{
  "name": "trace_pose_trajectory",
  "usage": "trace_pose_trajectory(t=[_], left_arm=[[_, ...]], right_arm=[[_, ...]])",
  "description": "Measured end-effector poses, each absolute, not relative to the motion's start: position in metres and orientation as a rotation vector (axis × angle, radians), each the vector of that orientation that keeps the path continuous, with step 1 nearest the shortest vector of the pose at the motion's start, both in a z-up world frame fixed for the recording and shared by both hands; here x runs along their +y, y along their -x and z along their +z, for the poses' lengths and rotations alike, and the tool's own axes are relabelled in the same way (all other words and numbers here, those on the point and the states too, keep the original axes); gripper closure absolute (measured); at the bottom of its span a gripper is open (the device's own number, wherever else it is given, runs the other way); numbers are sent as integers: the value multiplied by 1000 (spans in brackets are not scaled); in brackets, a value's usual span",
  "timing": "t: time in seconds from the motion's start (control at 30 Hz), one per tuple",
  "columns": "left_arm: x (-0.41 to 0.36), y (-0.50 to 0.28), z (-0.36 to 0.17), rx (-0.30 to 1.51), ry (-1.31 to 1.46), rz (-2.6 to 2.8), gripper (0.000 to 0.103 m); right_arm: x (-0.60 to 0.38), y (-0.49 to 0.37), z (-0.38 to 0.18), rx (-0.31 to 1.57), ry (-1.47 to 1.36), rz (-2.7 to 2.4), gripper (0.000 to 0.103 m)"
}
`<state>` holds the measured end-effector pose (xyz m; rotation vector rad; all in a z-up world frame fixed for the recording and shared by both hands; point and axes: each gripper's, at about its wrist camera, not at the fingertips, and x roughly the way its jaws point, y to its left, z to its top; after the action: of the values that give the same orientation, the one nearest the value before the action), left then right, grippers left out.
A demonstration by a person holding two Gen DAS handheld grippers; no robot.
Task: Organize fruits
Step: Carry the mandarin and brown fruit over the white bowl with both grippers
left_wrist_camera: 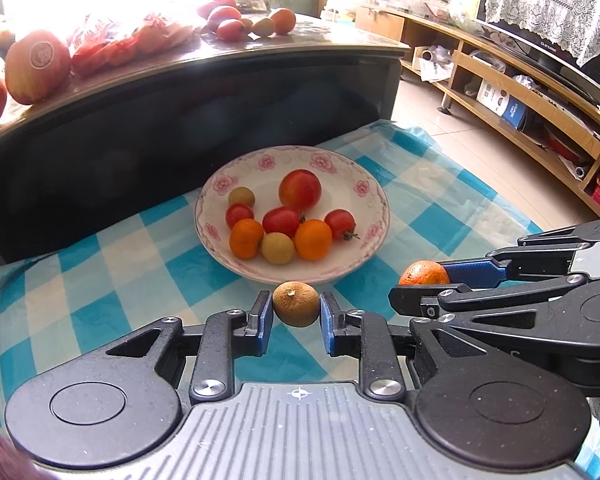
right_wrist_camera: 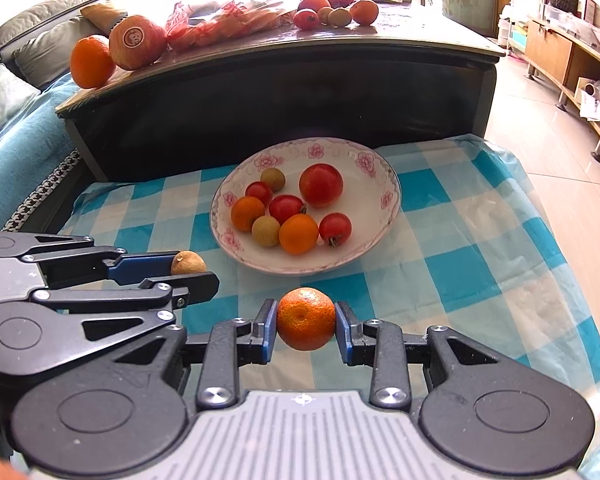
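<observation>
My left claw (left_wrist_camera: pixel 296 306) grips a small brown longan (left_wrist_camera: pixel 295 304) between its blue pads, and my right claw (right_wrist_camera: pixel 306 320) is clamped on a dimpled, rough-skinned mandarin (right_wrist_camera: pixel 306 319); both fruits sit just short of the near rim of the plate (left_wrist_camera: pixel 260 164), with nothing between them and it. The two claws lie close side by side, the right one crossing into the left camera's view at the right. The plate is shallow white china with a pink flower border, resting on a blue-and-white checked cloth (left_wrist_camera: pixel 120 256) that looks thin and slightly creased. In it lie a large smooth tomato (left_wrist_camera: pixel 300 189), three smaller glossy red tomatoes, two small oranges and two pale round longans, bunched toward the near side. Right behind the plate rises the dark side of a table (right_wrist_camera: pixel 280 92) with a shiny top, carrying a stickered apple (right_wrist_camera: pixel 137 42), an orange (right_wrist_camera: pixel 91 61), red plastic bags and more small fruit at the far end.
</observation>
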<state>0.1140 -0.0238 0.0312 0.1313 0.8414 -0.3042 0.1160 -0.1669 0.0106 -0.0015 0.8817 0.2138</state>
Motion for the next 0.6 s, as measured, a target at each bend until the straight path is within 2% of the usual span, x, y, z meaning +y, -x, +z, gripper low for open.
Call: trace_pose_trajectory(t=[0.6], left_arm=[[-18,-159,30,842,-112,-276,72]], right_arm=[[-165,-163,8,865,2,231,67]])
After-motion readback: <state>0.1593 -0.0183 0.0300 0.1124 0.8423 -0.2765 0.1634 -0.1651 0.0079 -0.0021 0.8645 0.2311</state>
